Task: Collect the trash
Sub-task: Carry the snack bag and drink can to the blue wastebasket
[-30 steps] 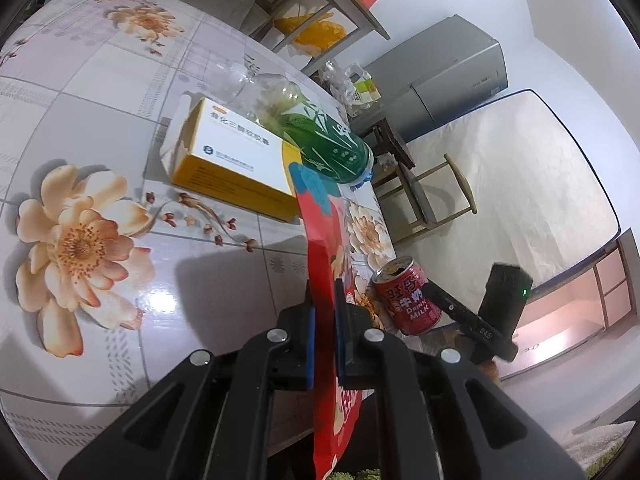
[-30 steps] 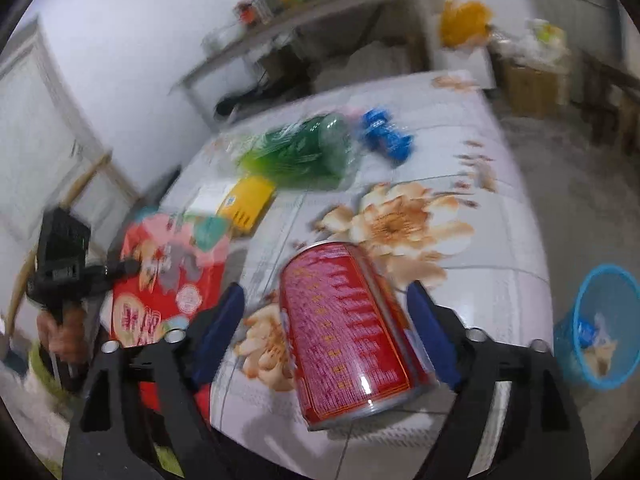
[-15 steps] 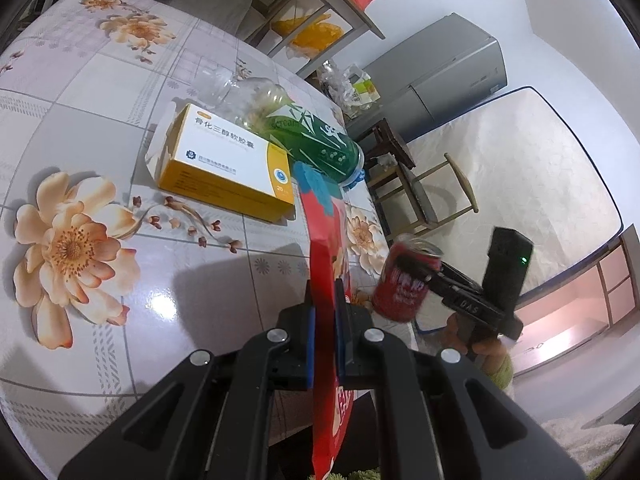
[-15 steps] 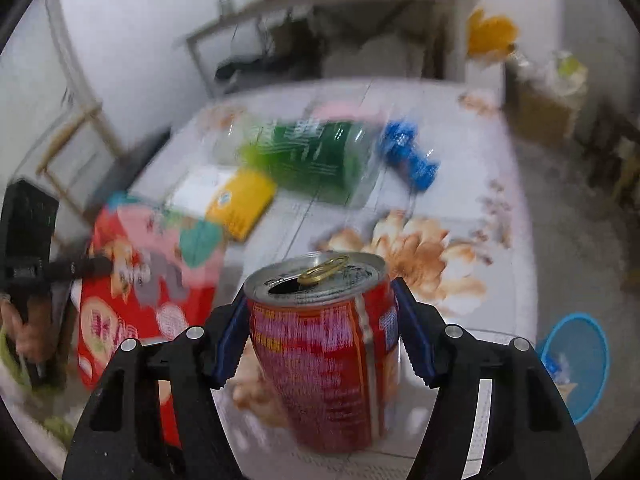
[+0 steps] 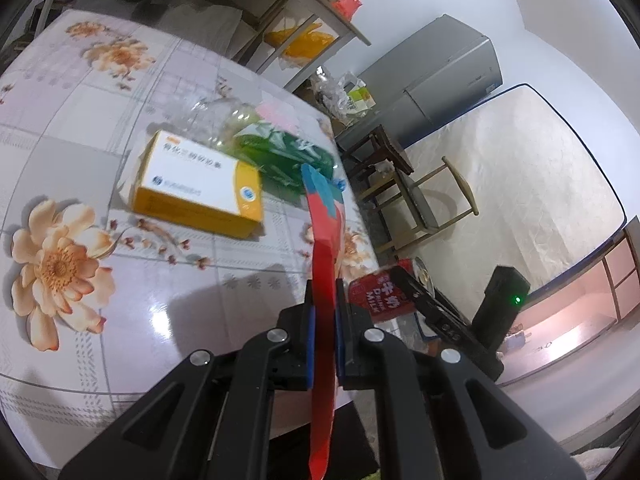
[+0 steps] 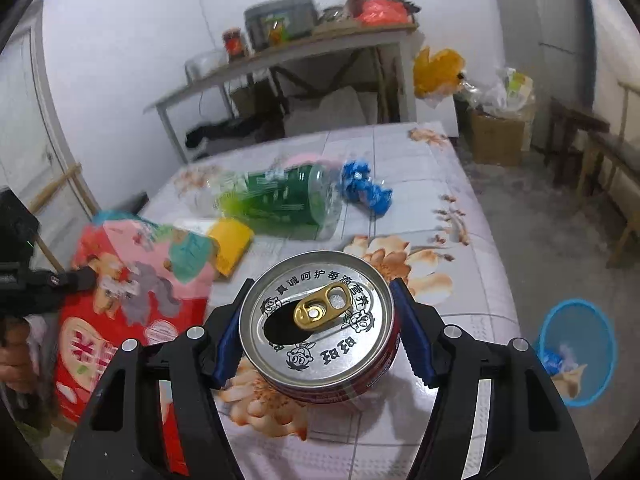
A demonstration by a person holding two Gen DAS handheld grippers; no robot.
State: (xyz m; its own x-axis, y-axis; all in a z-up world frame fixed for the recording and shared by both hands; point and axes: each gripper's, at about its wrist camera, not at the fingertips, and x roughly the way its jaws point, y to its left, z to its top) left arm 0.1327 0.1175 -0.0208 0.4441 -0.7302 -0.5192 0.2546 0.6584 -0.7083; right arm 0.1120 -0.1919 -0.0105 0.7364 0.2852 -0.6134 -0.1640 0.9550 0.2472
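Observation:
A red snack bag [image 5: 325, 240] stands edge-on between the pads of my left gripper [image 5: 323, 300], which is shut on it and holds it above the table's near edge. The right wrist view shows the bag's printed face [image 6: 132, 300] at the left, with the left gripper [image 6: 82, 278] clamped on its edge. My right gripper [image 6: 318, 292] is shut on a red milk-drink can [image 6: 340, 360]. The can's opened lid faces the camera, and both blue pads press on its sides. The left wrist view shows the can [image 5: 378, 296] just right of the bag.
On the floral table [image 5: 80, 120] lie a white and yellow box [image 5: 196, 184], a crushed green bottle [image 6: 280, 196] and a blue wrapper [image 6: 364, 188]. A blue waste basket [image 6: 576, 348] stands on the floor at the right. A chair [image 5: 424, 200] and a fridge [image 5: 440, 80] stand beyond.
The right gripper's jaws closed on the can and lifted it off the table, tilting it until its lid faces the camera. The left gripper rose a little with the bag.

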